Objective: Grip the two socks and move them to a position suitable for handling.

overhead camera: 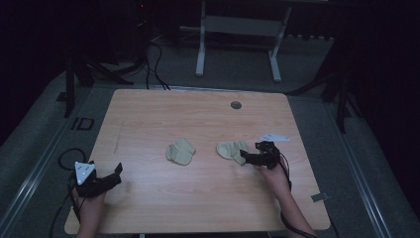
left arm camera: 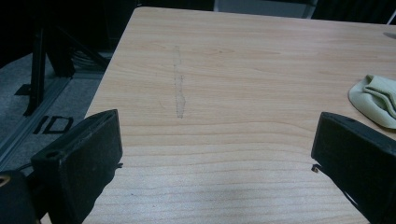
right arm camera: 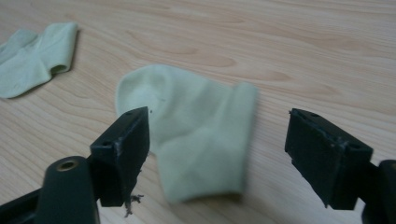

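Two pale green socks lie on the wooden table (overhead camera: 198, 198). One sock (overhead camera: 181, 151) lies near the middle. The other sock (overhead camera: 233, 149) lies to its right, and my right gripper (overhead camera: 248, 158) is at its near edge. In the right gripper view that sock (right arm camera: 196, 135) lies flat between the open jaws of my right gripper (right arm camera: 217, 149), untouched, with the first sock (right arm camera: 35, 58) farther off. My left gripper (overhead camera: 116, 173) stands open over bare wood at the front left. In the left gripper view the left gripper (left arm camera: 217, 154) holds nothing, and a sock (left arm camera: 376, 98) is at the right edge.
A round cable hole (overhead camera: 236, 105) sits near the table's far edge. A faint dark scuff (left arm camera: 179, 86) runs along the wood ahead of the left gripper. A white table frame (overhead camera: 237, 39) stands on the floor beyond. Cables (overhead camera: 67, 158) lie left of the table.
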Demonstrator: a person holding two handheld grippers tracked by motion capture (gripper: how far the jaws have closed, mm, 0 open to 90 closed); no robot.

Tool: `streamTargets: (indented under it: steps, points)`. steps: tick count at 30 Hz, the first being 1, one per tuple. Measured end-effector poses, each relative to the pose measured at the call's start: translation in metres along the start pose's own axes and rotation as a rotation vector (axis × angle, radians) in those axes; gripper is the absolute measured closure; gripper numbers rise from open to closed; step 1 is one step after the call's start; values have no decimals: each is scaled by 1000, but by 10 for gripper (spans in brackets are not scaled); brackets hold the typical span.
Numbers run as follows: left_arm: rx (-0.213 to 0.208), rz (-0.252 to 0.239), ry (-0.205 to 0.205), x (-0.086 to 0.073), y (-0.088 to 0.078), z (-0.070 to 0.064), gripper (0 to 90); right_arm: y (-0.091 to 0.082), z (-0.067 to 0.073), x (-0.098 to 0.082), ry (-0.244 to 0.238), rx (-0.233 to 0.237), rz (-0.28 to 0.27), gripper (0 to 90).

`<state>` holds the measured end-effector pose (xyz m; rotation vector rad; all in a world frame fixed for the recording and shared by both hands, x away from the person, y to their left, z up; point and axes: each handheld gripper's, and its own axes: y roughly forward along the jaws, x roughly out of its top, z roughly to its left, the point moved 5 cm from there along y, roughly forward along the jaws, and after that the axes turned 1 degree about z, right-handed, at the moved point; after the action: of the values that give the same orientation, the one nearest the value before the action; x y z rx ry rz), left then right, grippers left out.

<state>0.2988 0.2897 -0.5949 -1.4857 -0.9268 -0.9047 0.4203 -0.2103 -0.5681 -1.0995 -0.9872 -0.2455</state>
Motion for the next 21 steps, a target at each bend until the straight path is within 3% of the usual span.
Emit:
streamTargets:
  steps: [2, 13, 17, 18, 19, 20, 21]
  points:
    - [-1, 0, 0, 0, 0, 0, 18, 11, 9, 5, -22, 8, 14, 276]
    - [-11, 3, 2, 0, 0, 0, 18, 48, 26, 10, -69, -5, 73, 281]
    - [-13, 4, 3, 0, 0, 0, 18, 59, 29, 6, -112, -52, 96, 330]
    - [-14, 5, 3, 0, 0, 0, 18, 60, 31, 5, -137, -80, 85, 385]
    - [-14, 4, 3, 0, 0, 0, 18, 60, 31, 5, -137, -80, 85, 385]
    - [-14, 4, 4, 0, 0, -1, 18, 59, 33, 4, -135, -88, 74, 479]
    - [-15, 5, 5, 0, 0, -1, 18, 59, 33, 4, -135, -88, 74, 479]
